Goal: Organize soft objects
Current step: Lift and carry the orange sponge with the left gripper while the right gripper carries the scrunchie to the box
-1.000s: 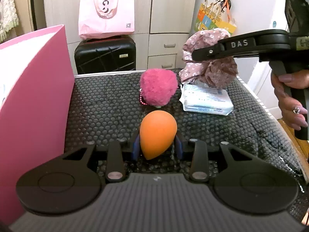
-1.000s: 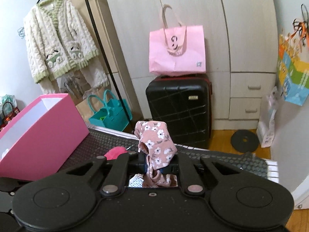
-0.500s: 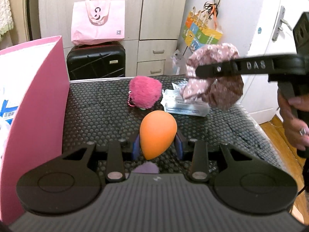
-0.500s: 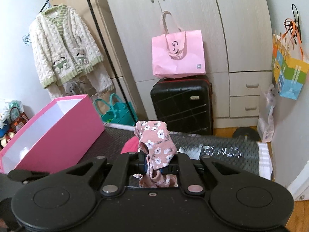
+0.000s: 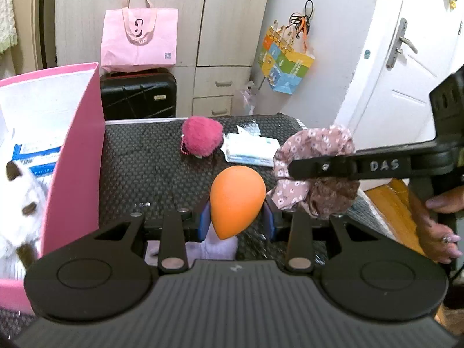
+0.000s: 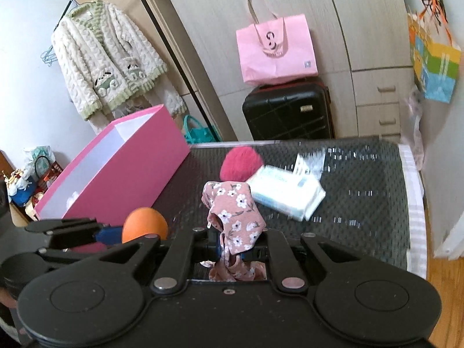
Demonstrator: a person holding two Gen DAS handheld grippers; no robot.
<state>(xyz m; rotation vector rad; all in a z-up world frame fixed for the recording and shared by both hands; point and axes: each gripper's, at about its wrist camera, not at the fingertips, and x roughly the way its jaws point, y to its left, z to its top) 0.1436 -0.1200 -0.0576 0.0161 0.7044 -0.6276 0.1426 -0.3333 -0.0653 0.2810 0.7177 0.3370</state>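
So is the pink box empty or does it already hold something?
Not empty. The left wrist view shows the pink box holding a white plush toy and a blue-and-white packet.

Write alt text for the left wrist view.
The left gripper holds an orange egg-shaped sponge above a black mat; the right gripper holds a floral scrunchie alongside. A pink box stands left.

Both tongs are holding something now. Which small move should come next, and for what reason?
Probably carry the left tongs leftward over the pink box and release there. They are shut on the orange sponge, held above the black mat, and the open box stands just to their left with a white plush toy already inside. The right tongs, shut on the floral scrunchie, could follow.
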